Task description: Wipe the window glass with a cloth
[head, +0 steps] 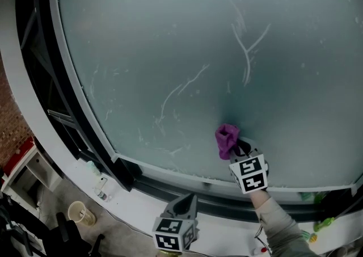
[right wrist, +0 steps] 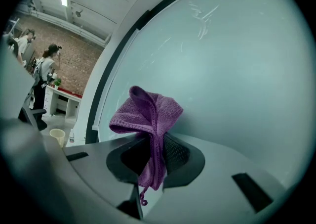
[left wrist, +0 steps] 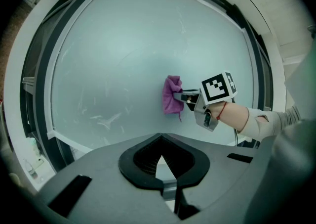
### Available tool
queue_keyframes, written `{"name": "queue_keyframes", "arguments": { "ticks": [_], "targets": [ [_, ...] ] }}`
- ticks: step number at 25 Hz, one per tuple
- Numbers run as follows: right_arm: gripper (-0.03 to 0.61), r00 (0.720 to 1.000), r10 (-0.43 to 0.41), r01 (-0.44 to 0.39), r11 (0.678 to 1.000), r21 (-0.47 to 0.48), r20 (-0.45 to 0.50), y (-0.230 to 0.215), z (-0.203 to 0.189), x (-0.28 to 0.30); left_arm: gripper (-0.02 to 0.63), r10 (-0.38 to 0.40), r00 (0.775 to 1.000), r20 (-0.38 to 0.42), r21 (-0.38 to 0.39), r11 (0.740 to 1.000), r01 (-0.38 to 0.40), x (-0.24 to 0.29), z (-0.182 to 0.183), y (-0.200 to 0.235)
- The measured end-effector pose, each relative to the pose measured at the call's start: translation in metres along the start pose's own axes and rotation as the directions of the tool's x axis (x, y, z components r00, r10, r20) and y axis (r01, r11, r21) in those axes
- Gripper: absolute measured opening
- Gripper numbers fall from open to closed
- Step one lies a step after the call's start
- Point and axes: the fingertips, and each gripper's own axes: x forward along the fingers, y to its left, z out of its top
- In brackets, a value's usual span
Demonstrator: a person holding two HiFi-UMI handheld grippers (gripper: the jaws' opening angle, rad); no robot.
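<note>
The big frosted window glass (head: 170, 40) carries white streaks (head: 247, 51) in its upper right and middle. A crumpled purple cloth (head: 226, 138) is pressed against the lower part of the pane, and my right gripper (head: 241, 148) is shut on it. In the right gripper view the cloth (right wrist: 148, 112) bunches over the jaws and hangs down between them, against the glass (right wrist: 237, 60). My left gripper (head: 186, 202) hangs low over the sill, away from the pane, jaws together and holding nothing. From the left gripper view the cloth (left wrist: 171, 95) and right gripper (left wrist: 181, 94) show mid-pane.
A black frame and a white sill (head: 142, 199) run along the bottom of the glass. A paper cup (head: 79, 213) and a small bottle (head: 101, 190) are at lower left, green items (head: 323, 224) at lower right. People (right wrist: 44, 69) stand far off by a brick wall.
</note>
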Motion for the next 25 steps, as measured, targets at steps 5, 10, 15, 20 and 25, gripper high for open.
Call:
{"name": "queue_keyframes", "arguments": {
  "ticks": [5, 10, 15, 20, 25],
  "targets": [
    [0.054, 0.999, -0.041, 0.041, 0.999, -0.012, -0.006, -0.019, -0.008, -0.016, 0.005, -0.029, 1.0, 0.003, 0.006, 1.0, 0.029, 0.006, 0.002, -0.008],
    [0.054, 0.994, -0.101, 0.101, 0.995, -0.009, -0.034, -0.044, -0.02, -0.041, 0.005, -0.068, 0.998, -0.003, 0.025, 0.997, 0.068, 0.015, 0.001, -0.02],
    [0.054, 0.982, -0.179, 0.178, 0.984, -0.013, -0.064, -0.075, -0.033, -0.071, 0.005, -0.114, 0.993, -0.009, 0.04, 0.993, 0.114, 0.026, 0.002, -0.036],
    [0.054, 0.96, -0.259, 0.259, 0.966, -0.019, -0.105, -0.108, -0.05, -0.105, 0.005, -0.161, 0.987, -0.016, 0.053, 0.985, 0.162, 0.036, 0.002, -0.056],
    [0.054, 0.93, -0.34, 0.34, 0.94, -0.027, -0.14, -0.141, -0.065, -0.14, 0.005, -0.201, 0.979, -0.029, 0.063, 0.977, 0.203, 0.045, 0.001, -0.074]
  ]
}}
